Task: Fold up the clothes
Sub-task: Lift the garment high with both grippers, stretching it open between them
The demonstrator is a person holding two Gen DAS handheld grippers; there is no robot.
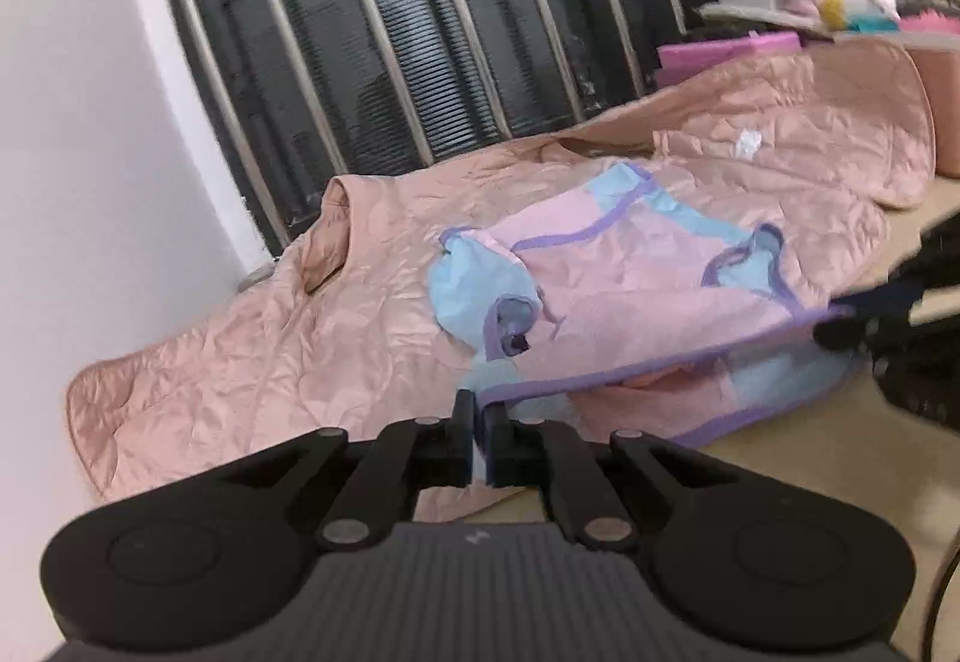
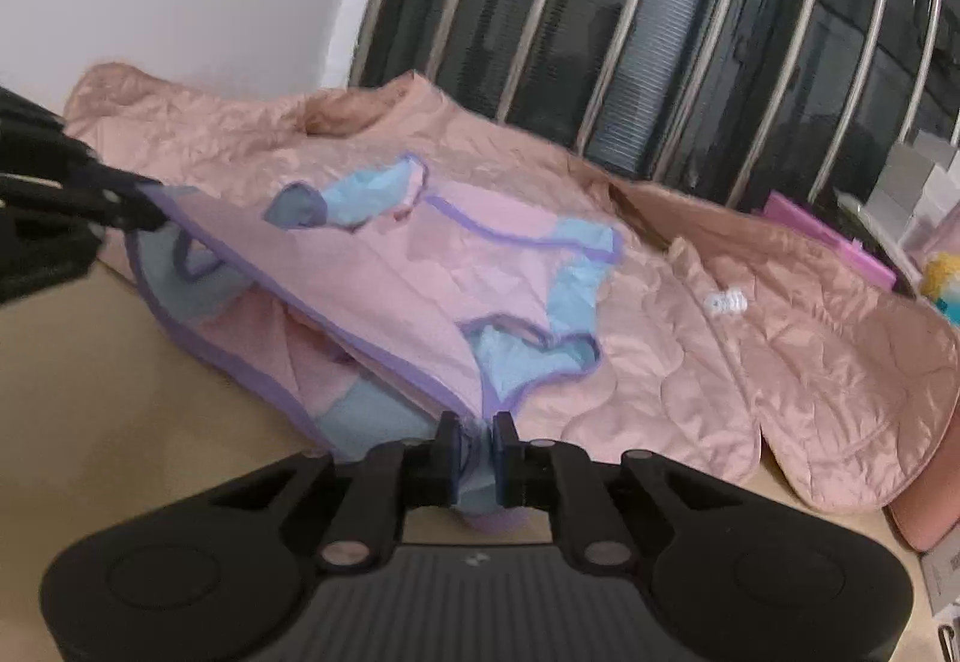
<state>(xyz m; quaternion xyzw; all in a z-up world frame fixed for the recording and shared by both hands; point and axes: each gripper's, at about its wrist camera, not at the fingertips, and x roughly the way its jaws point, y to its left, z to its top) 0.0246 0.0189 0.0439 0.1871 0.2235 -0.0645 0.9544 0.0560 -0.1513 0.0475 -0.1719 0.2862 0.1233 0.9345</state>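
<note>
A small pink and light-blue garment with purple trim (image 1: 630, 296) lies on top of a larger quilted peach jacket (image 1: 252, 362). My left gripper (image 1: 479, 410) is shut on the garment's purple hem at one corner. My right gripper (image 2: 477, 431) is shut on the same hem at the other corner and shows at the right of the left wrist view (image 1: 840, 329). The hem (image 2: 336, 326) is lifted and stretched between the two. The left gripper shows at the left of the right wrist view (image 2: 129, 209). The garment (image 2: 420, 266) rests partly on the jacket (image 2: 780, 338).
A beige table (image 2: 90, 422) bears the clothes. A window with metal bars (image 1: 390, 20) and a white wall (image 1: 66, 122) stand behind. Pink boxes, a pink bag and a plush toy (image 1: 858, 2) are piled at the far right.
</note>
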